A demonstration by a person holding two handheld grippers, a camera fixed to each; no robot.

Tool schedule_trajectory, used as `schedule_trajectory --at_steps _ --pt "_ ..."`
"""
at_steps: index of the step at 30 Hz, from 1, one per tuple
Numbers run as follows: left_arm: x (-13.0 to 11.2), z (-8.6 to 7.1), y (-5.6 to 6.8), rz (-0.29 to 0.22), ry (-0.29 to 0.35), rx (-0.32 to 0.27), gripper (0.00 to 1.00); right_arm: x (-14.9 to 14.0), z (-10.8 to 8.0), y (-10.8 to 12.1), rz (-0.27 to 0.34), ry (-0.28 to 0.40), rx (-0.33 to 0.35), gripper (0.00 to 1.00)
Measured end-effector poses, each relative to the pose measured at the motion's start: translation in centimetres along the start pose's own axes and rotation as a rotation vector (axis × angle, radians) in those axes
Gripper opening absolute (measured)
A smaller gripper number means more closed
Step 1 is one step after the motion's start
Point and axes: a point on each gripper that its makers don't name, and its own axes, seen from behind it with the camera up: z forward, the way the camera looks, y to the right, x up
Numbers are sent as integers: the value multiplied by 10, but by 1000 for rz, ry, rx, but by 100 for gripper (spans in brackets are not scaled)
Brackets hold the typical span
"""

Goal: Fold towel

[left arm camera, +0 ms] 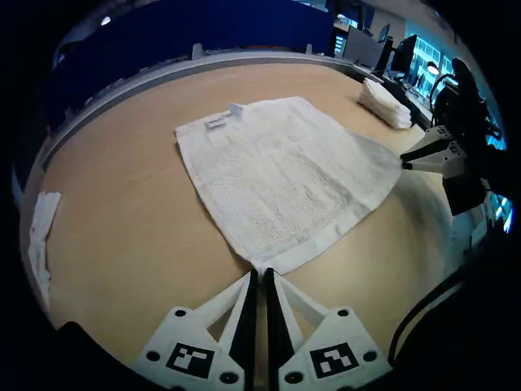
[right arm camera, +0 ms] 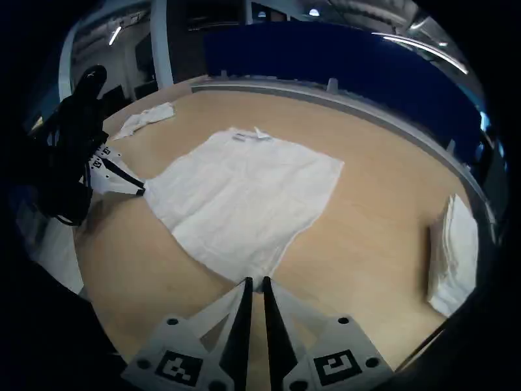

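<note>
Left gripper [left arm camera: 259,274]: fingers [left arm camera: 247,306] pinch towel [left arm camera: 280,176] corner.
Right gripper [right arm camera: 255,281]: fingers [right arm camera: 242,313] pinch neighbouring corner.
Towel: flat on bench [left arm camera: 130,215], tag [left arm camera: 218,120] edge far; long axis unclear.

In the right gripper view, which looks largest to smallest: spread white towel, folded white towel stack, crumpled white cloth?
Largest: spread white towel
Then: folded white towel stack
Smallest: crumpled white cloth, farther away, so unsure.

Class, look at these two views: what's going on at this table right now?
A person holding two grippers is set to fold a white towel spread out on the wooden table. The left gripper pinches one corner, the right gripper the neighbouring corner. No fold is made yet. A stack of folded towels sits to one side.
</note>
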Motion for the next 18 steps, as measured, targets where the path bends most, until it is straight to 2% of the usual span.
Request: schedule_trajectory --at_steps 8,18 --pt "5 -15 -5 -60 8 1 8 5 -4 0 -1 7 6 12" --pt "28 -46 -7 -149 58 -2 8 25 -22 -4 12 41 14 12"
